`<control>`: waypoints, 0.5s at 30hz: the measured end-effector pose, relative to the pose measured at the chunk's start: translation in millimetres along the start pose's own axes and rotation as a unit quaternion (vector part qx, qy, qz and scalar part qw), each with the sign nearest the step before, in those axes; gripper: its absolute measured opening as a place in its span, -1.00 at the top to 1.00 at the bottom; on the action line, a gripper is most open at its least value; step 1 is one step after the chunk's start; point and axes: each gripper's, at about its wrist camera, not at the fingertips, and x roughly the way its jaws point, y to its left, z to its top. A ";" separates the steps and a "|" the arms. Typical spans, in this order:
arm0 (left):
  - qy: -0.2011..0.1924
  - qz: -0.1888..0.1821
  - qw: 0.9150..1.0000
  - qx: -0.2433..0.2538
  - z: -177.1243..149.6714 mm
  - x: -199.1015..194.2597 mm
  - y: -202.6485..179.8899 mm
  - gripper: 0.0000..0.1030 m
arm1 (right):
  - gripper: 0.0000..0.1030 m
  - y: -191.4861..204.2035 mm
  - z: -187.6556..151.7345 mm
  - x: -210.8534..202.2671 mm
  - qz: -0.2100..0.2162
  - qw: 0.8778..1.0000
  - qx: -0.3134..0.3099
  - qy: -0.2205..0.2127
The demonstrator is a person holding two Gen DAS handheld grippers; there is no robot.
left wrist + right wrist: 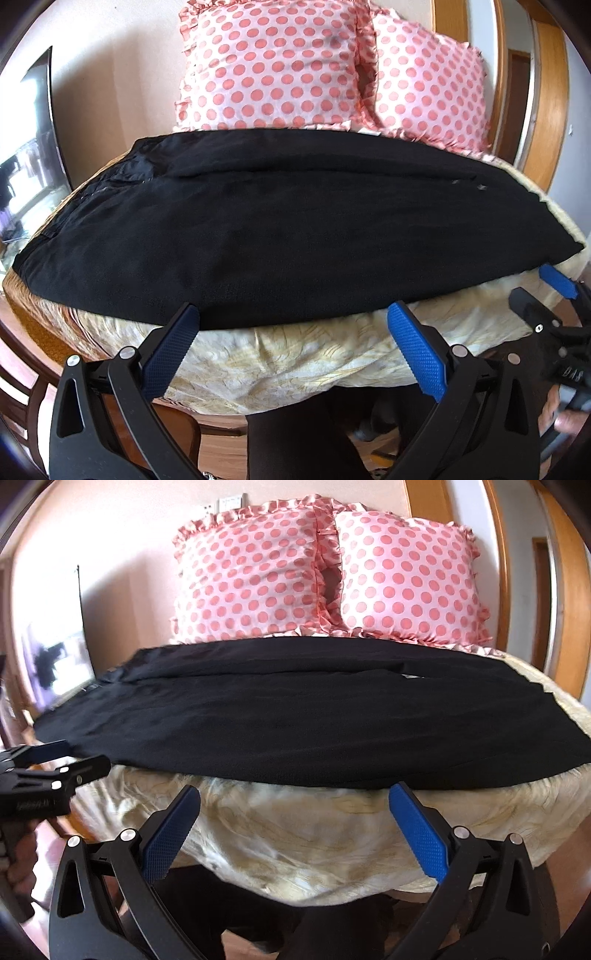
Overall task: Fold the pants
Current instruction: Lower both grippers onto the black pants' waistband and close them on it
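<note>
Black pants [280,236] lie flat across the bed, waistband at the left and legs running right; the two legs lie side by side. In the left wrist view my left gripper [291,314] stands open at the near edge of the pants, its blue pads [173,350] holding nothing. My right gripper [535,291] shows at the far right by the leg end. In the right wrist view the pants [277,720] fill the middle, and my right gripper [295,794] is open just below their near hem. The left gripper [88,753] sits at the left, near the waist end.
A cream patterned bedspread [295,362] hangs over the bed's front edge. Two pink polka-dot pillows [251,579] [406,579] lean against the wall behind the pants. A wooden frame [565,609] runs along the right. A person's dark-clothed legs [295,443] and a hand [565,417] are below.
</note>
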 end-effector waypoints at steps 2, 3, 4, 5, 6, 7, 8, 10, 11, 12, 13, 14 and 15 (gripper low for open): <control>-0.011 -0.018 1.000 -0.001 10.0 -10.8 4.3 -0.97 | -0.97 -18.1 12.6 -12.1 0.000 1.000 0.010 -0.015; -0.017 -0.020 1.000 -0.002 18.0 -13.7 6.2 -0.97 | -0.97 -33.3 25.3 -18.7 -0.005 0.999 0.019 -0.026; -0.021 -0.018 1.000 -0.005 26.5 -14.5 7.8 -0.97 | -0.97 -44.4 36.3 -20.2 -0.015 0.999 0.024 -0.028; -0.025 -0.015 1.000 -0.008 35.2 -13.9 10.0 -0.97 | -0.97 -55.5 48.0 -19.3 -0.029 0.999 0.028 -0.028; -0.031 -0.012 0.999 -0.012 44.5 -12.4 12.0 -0.97 | -0.97 -69.1 61.3 -16.2 -0.046 0.998 0.033 -0.025; -0.044 -0.005 0.999 -0.016 58.1 -7.8 15.1 -0.97 | -0.97 -89.9 80.1 -6.8 -0.066 0.997 0.042 -0.017; -0.051 0.008 0.999 -0.019 67.5 -2.9 16.5 -0.97 | -0.97 -107.1 93.6 2.4 -0.076 0.996 0.053 -0.006; -0.062 0.036 0.997 -0.027 89.5 14.2 20.0 -0.97 | -0.97 -151.4 129.6 34.6 -0.094 0.993 0.073 0.014; -0.065 0.042 0.996 -0.033 97.3 21.6 22.0 -0.97 | -0.97 -167.3 140.5 47.0 -0.105 0.991 0.075 0.022; -0.069 0.045 0.996 -0.040 104.3 29.3 24.3 -0.97 | -0.97 -184.8 153.5 63.4 -0.120 0.989 0.077 0.034; -0.079 0.048 0.994 -0.056 111.6 39.6 27.8 -0.97 | -0.97 -211.5 171.1 87.3 -0.146 0.984 0.083 0.049; -0.084 0.049 0.993 -0.065 113.8 43.6 29.1 -0.97 | -0.97 -230.3 181.3 103.6 -0.161 0.981 0.091 0.060; -0.089 0.052 0.992 -0.077 115.5 48.7 30.2 -0.97 | -0.97 -248.4 191.0 121.0 -0.172 0.978 0.099 0.071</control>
